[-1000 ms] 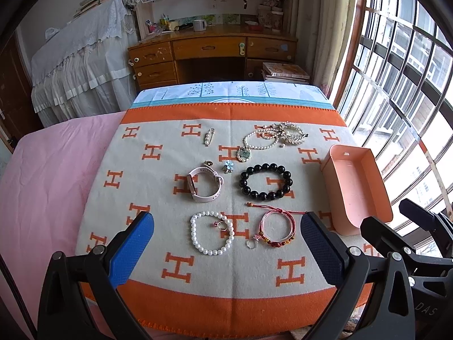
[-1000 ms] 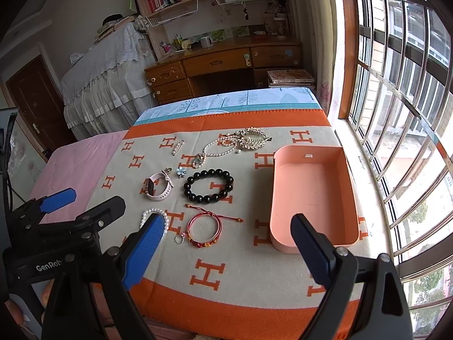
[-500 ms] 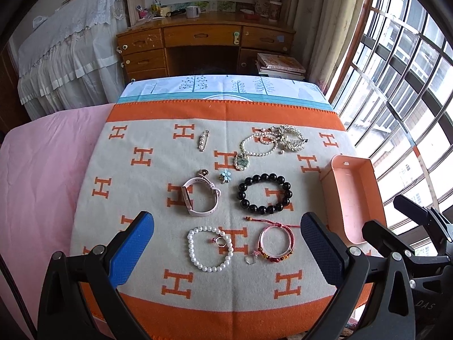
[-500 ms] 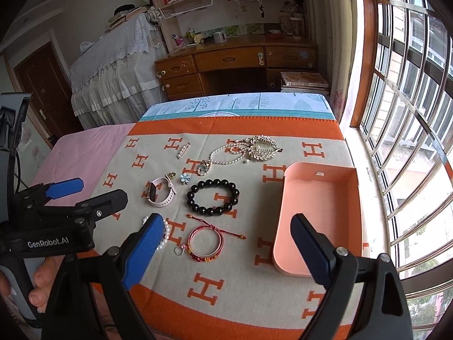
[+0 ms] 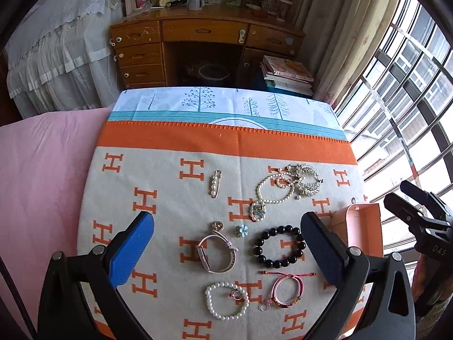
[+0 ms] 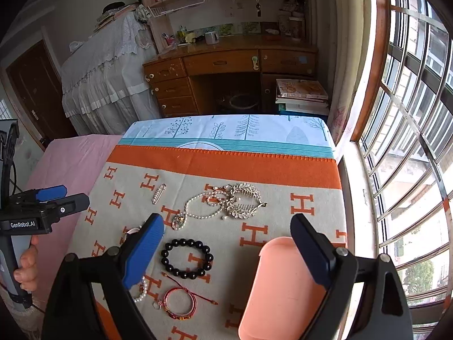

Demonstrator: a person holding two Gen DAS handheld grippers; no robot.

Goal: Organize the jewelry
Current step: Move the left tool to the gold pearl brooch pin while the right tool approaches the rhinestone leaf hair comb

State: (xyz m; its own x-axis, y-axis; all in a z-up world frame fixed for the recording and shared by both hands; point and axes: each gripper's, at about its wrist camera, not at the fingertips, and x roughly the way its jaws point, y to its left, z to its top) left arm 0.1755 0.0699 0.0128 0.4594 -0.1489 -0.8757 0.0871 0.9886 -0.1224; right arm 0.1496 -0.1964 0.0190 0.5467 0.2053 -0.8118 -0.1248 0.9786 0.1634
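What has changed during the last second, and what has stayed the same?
Both grippers have moved forward over the blanket, so the jewelry looks nearer. The left gripper and the right gripper remain open and empty; nothing was taken hold of. The black bead bracelet, the pearl bracelet and the pink tray lie where they were.

daylight from right window (image 6: 410, 141) | sharp focus | fisheye-bent, dark corners
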